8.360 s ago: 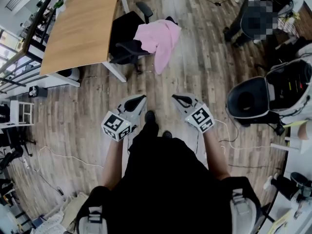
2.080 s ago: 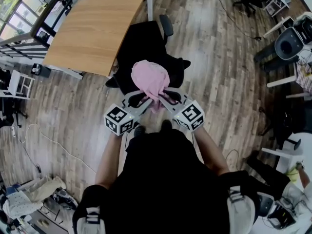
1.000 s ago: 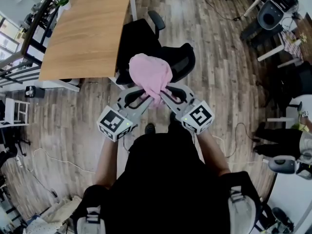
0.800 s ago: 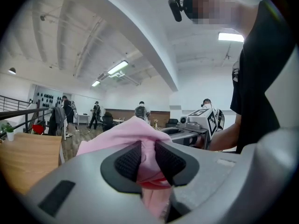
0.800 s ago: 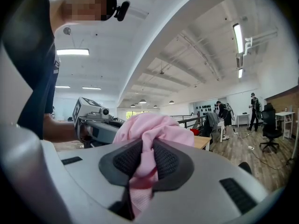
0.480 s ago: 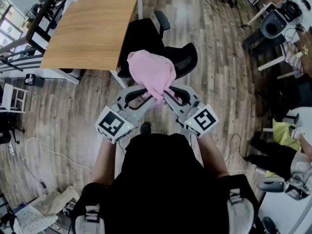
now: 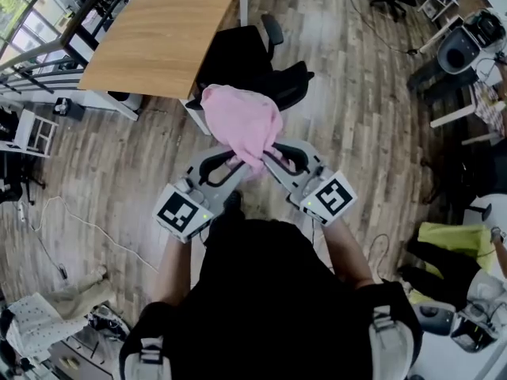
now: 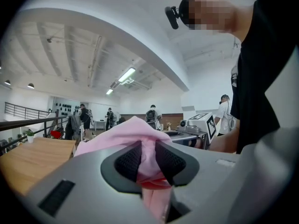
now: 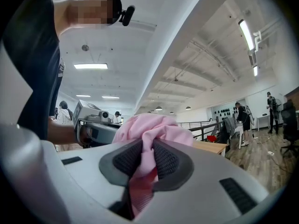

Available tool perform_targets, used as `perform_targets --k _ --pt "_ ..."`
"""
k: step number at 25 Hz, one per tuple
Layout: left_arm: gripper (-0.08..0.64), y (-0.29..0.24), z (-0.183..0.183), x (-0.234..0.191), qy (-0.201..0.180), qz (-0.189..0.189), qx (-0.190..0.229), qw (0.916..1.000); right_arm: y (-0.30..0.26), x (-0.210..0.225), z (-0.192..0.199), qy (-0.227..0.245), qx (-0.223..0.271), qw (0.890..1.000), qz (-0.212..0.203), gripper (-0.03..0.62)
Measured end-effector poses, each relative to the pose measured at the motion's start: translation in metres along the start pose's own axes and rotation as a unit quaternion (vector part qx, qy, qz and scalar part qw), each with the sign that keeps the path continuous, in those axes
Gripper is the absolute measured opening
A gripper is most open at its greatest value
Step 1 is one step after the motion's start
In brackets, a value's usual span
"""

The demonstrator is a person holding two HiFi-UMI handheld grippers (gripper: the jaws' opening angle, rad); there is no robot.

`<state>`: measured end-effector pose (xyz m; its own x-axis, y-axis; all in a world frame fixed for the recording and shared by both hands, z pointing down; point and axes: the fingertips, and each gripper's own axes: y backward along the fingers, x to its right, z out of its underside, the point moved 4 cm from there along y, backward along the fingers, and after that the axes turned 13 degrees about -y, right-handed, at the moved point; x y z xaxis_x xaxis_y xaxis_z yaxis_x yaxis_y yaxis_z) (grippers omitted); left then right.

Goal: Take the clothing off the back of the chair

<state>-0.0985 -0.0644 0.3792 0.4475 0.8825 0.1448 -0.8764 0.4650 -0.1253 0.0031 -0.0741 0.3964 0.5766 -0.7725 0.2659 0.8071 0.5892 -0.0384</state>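
Note:
A pink garment (image 7: 242, 125) is bunched up in the air between both grippers, in front of a black office chair (image 7: 253, 62) whose back is bare. My left gripper (image 7: 236, 161) is shut on the garment's lower left edge; pink cloth (image 8: 147, 155) is pinched between its black pads. My right gripper (image 7: 265, 158) is shut on the lower right edge, with pink cloth (image 9: 148, 157) squeezed between its pads. The two grippers point toward each other, their tips close together under the bundle. Part of the garment hangs below the jaws out of sight.
A wooden desk (image 7: 158, 30) stands behind the chair at the upper left. Other office chairs (image 7: 463, 50) stand at the right, and a yellow-green item (image 7: 455, 236) lies low at the right. Cables (image 7: 71, 228) and bags (image 7: 47, 323) lie on the wood floor at the left.
Both grippers have lifted the pink garment and carried it toward me, away from the chair. The chair's back now stands farther behind the bundle. Both grips stay the same.

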Motion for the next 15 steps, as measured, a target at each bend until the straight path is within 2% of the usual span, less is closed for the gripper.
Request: perform_targets --k 8,15 --pt "0.092 -0.012 0.003 0.074 0.015 -0.018 -0.015 0.9996 0.066 -0.013 0.025 -0.029 -0.008 0.999 -0.024 0.067" --pt "0.091 -0.024 0.011 0.127 0.033 -0.025 -0.022 0.9989 0.114 -0.02 0.041 -0.027 -0.024 0.999 -0.031 0.066"
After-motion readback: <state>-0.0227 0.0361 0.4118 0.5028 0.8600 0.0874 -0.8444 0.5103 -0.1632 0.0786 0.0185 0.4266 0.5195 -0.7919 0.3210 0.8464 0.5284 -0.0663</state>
